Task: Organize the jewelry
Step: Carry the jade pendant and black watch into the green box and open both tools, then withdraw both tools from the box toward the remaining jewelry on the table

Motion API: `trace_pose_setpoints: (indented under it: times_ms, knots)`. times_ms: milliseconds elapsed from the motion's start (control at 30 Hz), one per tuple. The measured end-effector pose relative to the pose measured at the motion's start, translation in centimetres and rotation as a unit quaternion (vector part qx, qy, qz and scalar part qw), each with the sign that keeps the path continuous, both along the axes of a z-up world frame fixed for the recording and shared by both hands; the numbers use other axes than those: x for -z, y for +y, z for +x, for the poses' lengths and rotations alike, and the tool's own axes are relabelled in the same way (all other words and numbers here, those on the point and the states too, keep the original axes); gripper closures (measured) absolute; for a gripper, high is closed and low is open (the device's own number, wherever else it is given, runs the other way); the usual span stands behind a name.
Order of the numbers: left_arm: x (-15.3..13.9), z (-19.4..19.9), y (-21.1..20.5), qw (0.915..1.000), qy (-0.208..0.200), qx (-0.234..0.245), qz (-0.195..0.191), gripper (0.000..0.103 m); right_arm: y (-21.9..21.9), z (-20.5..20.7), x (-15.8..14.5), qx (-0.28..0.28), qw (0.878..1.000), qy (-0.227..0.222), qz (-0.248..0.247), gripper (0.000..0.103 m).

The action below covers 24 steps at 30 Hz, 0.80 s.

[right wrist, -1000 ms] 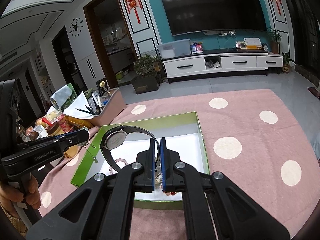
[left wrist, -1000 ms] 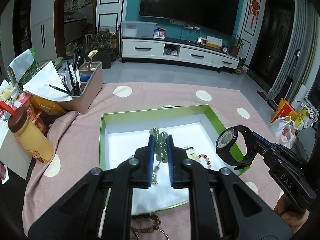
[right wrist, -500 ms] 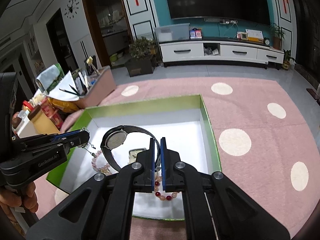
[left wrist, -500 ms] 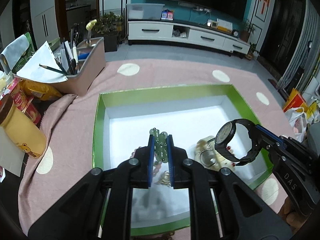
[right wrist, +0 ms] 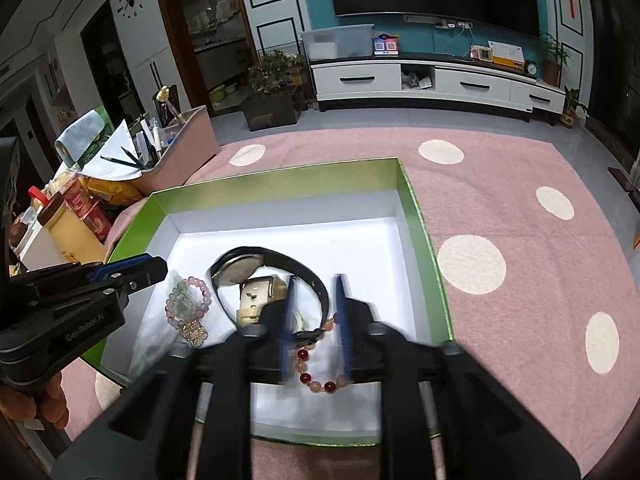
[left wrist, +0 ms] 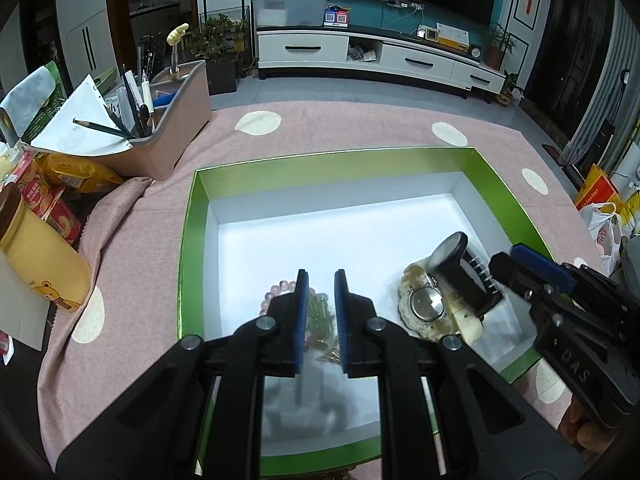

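Covering table: pink polka-dot cloth (right wrist: 500, 184)

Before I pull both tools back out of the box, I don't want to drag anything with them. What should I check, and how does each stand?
1. Left tool open: ok, a clear gap shows between its jaws.
2. Green bead piece released: ok, it lies on the box floor by the pink bracelet.
3. Right tool open: ok, jaws apart, though blurred.
4. Black watch released: ok, resting over the cream watch.
5. Strap clear of the right tool: cannot tell, it runs between the fingers.
6. Red bead bracelet clear: cannot tell.
7. Everything inside the green box: ok.
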<state>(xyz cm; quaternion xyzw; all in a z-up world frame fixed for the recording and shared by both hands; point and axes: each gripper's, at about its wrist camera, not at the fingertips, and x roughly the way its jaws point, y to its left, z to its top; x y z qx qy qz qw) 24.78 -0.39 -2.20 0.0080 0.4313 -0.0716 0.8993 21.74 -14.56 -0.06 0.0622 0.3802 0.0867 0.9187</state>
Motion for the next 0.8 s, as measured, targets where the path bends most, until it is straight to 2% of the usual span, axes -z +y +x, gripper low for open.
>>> trace_pose_setpoints:
  times_ms: [67,267,433,533,600,733,800]
  knots:
    - [-0.3,-0.2,0.0,1.0,-0.001,-0.001,0.001,0.085,-0.3,-0.3,-0.2,0.004,1.0,-0.003,0.002,0.057]
    - [-1.3,-1.2,0.0,0.9999,-0.012,-0.001,0.001,0.061,-0.8,-1.7,-1.2,0.006,1.0,-0.015,0.016,0.055]
    - [-2.4,-2.3,0.3,0.9997,-0.024,-0.008,-0.002,0.035,-1.6,-3.6,-2.3,0.012,0.999,-0.028,0.032,0.049]
    - [-3.2,-3.3,0.6,0.9994,-0.029,-0.015,-0.007,0.029,-1.7,-4.9,-2.6,0.011,0.999,-0.03,0.034,0.049]
    - [-3.6,-3.9,0.8,0.9993,-0.032,-0.019,-0.009,0.025,-1.7,-5.8,-2.8,0.012,0.999,-0.031,0.036,0.039]
    - [-4.4,-5.7,1.2,0.9991,-0.035,-0.022,-0.014,0.014,-1.9,-7.8,-3.5,0.015,0.999,-0.033,0.038,0.034]
    - [-4.6,-6.5,1.4,0.999,-0.035,-0.022,-0.013,0.012,-1.8,-8.7,-3.8,0.016,0.999,-0.034,0.037,0.026]
